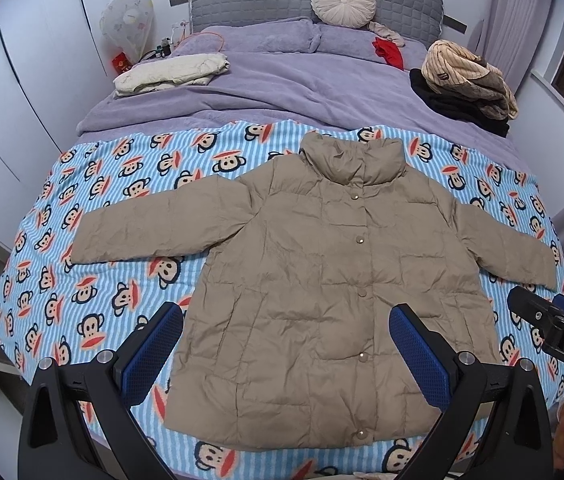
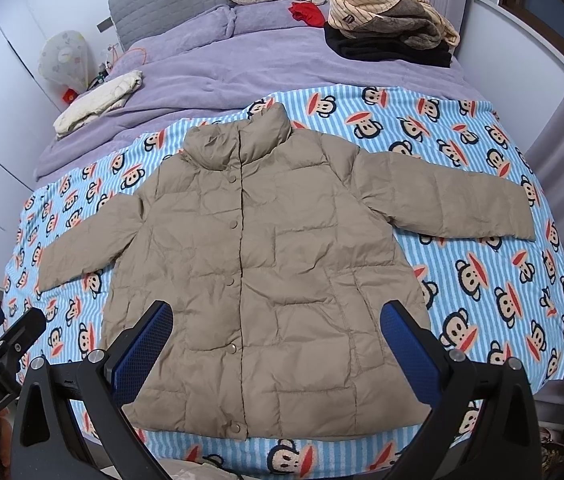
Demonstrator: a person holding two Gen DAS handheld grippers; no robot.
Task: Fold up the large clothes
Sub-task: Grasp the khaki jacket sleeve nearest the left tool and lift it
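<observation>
Lying face up on the monkey-print blanket [image 1: 82,248] that covers the near half of the bed [image 1: 282,80], the tan puffer jacket [image 1: 322,280] is spread flat with its snaps closed, collar toward the headboard and both sleeves stretched out to the sides. The left hand-held gripper [image 1: 286,356] hangs above the hem with its blue-padded fingers set wide and nothing between them; the right hand-held gripper [image 2: 278,354] does the same over the lower front panel, jaws equally wide and empty. No fold has been made yet, by the look of it. The jacket should handle as a light, soft, puffy thing: its quilted fill will spring back and trap air, and the thin shell looks smooth enough to slide out of a shallow pinch. A firm bite on a seamed edge would serve best, likely the left sleeve cuff [image 1: 82,240] and the right sleeve cuff [image 2: 522,216] for bringing the arms across the chest, then the hem corners for doubling the body. Whether the hem reaches past the edge of the bed is hard to judge through the fisheye bend. A cream folded garment [image 1: 170,72] and a pile of striped and black clothes [image 1: 466,84] lie well apart on the purple bedding.
</observation>
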